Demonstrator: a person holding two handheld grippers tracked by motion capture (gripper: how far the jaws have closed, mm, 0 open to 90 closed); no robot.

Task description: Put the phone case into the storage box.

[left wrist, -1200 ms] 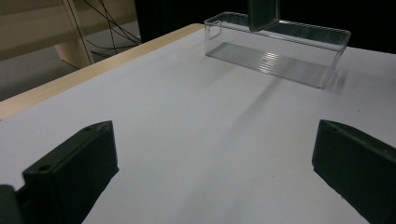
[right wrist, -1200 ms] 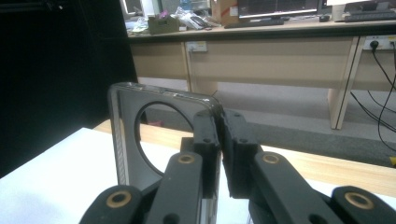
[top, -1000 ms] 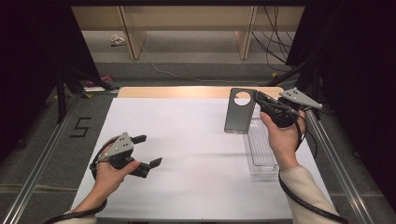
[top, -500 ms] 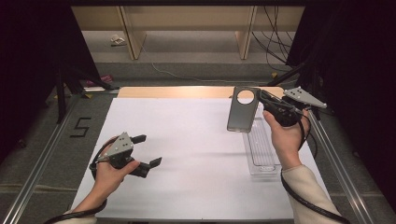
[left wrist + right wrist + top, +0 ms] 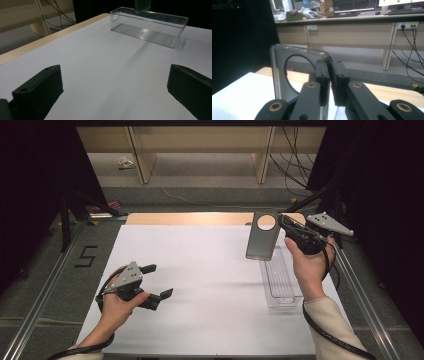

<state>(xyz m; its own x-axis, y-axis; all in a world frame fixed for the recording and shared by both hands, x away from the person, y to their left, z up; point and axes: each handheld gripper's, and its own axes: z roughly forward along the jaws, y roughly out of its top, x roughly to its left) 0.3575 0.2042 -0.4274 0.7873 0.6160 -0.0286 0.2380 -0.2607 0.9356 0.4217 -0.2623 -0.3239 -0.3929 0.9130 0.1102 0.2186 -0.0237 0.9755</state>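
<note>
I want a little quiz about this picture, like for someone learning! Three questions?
1. True or false: the right gripper is shut on the grey lid with a round hole.
2. Where is the clear plastic bin: A, near the left hand; B, below the lifted lid; C, on the floor?
3. The left gripper has its jaws ____.

Key: 1 true. 2 B. 3 open.

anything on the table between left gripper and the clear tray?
Nothing: bare white table between left gripper and clear tray, seen in high and left gripper views.
</note>
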